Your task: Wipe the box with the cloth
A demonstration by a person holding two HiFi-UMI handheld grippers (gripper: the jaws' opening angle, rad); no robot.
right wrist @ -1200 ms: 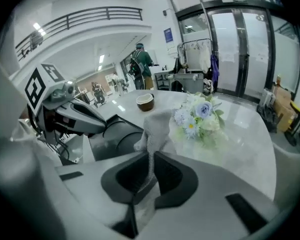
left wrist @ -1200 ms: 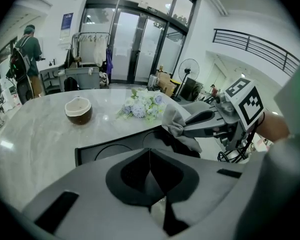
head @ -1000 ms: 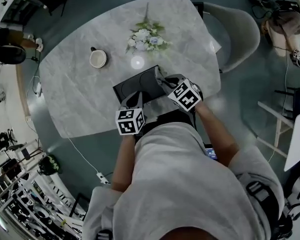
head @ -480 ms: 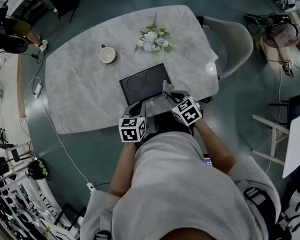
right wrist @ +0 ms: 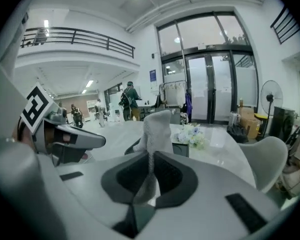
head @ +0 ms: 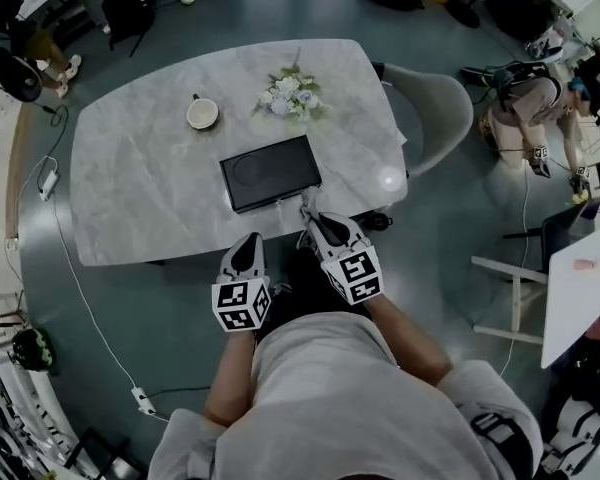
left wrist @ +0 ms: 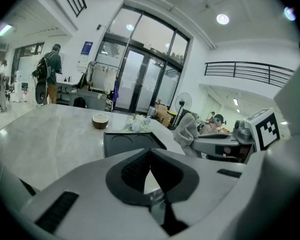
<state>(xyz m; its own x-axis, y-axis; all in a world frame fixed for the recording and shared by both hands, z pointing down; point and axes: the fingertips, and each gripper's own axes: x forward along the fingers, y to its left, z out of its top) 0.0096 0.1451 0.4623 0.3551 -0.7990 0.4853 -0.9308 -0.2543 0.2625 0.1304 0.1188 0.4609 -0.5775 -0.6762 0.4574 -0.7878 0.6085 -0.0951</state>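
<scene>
- Head view: a dark flat box [head: 270,172] lies on the marble surface [head: 130,188], close to the near edge and about midway along it.
- Right hand-held gripper [head: 311,218] sits at the near edge of the surface, just beside the box's near right corner.
- Right gripper view: the jaws of this hand-held gripper [right wrist: 151,159] are pinched on a pale grey cloth [right wrist: 157,129]. The cloth stands up in a bunch above the jaws.
- In the head view the cloth [head: 306,202] is right by the box corner. It may be touching the box, but the angle is too steep to tell.
- Left hand-held gripper [head: 250,242] is at the near edge, left of the right one and short of the box, touching neither box nor cloth.
- Left gripper view: the jaws of this hand-held gripper [left wrist: 150,156] are closed together with nothing between them. The box [left wrist: 132,143] lies ahead on the surface, and the cloth [left wrist: 187,134] is off to its right.
- Beyond the box, well apart from it, are a small cup [head: 202,114] and a bunch of white flowers [head: 288,93].
- A grey chair [head: 435,108] stands at the right end of the surface.
- Further off, a person [head: 530,108] crouches on the floor at the right.
</scene>
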